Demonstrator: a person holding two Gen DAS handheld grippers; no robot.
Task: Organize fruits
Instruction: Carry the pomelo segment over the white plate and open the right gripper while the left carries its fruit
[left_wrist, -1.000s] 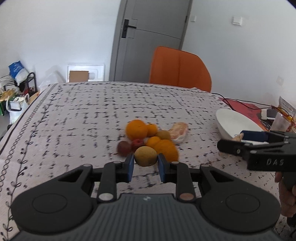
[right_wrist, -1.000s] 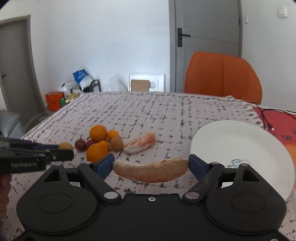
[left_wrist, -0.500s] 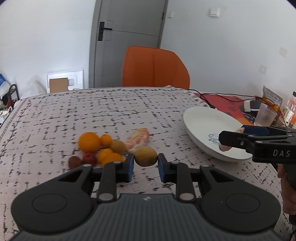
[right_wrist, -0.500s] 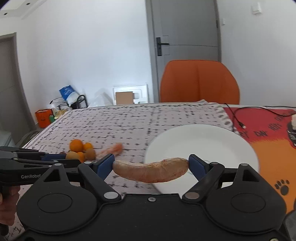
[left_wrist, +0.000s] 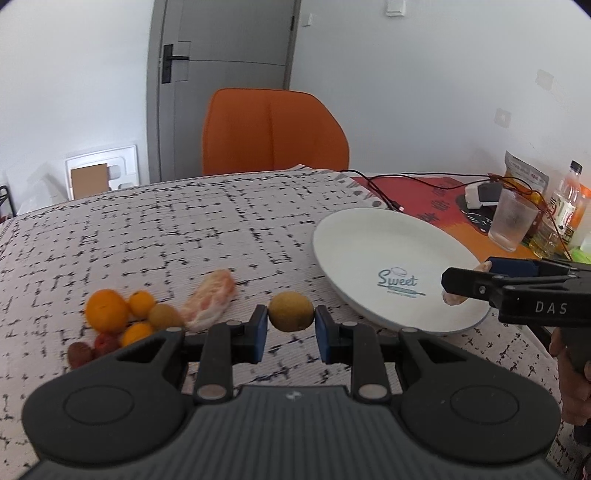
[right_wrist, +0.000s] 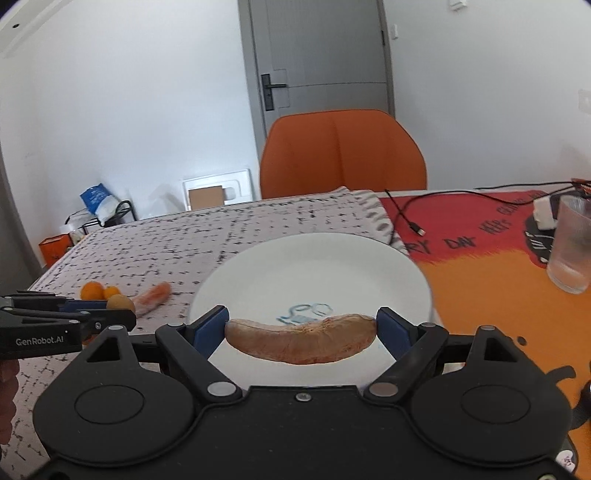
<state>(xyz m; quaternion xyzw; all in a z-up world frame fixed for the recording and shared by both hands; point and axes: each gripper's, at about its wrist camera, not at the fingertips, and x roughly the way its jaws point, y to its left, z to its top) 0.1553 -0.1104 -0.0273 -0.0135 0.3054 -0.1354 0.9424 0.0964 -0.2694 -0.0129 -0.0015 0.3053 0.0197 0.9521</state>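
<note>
White porcelain, the plate (right_wrist: 369, 266) sits near the bench's right edge, where the black-checked cloth meets an orange mat. The right gripper (right_wrist: 301, 332) is clamped end to end on a peeled pomelo segment (right_wrist: 301, 341), held above the plate's near rim. The left gripper (left_wrist: 287, 328) is closed on a round brownish-yellow fruit (left_wrist: 291, 311), over the cloth just left of the plate.

The segment is soft and gripped only at its tips; it could sag, tear or slip out onto the cloth if squeezed harder or jolted. The round fruit could roll once released on the shallow plate, or off its rim. Both grippers converge on the plate, so they may bump. A glass (left_wrist: 511, 225) and a cable (right_wrist: 406, 218) lie just beyond.

Still on the cloth toward the left edge: oranges (left_wrist: 107, 310), small red fruits (left_wrist: 79, 353), another segment (left_wrist: 210, 301).

Readable: "Sweet" on the plate, "DAS" and "GenRobot.AI" on the grippers.
</note>
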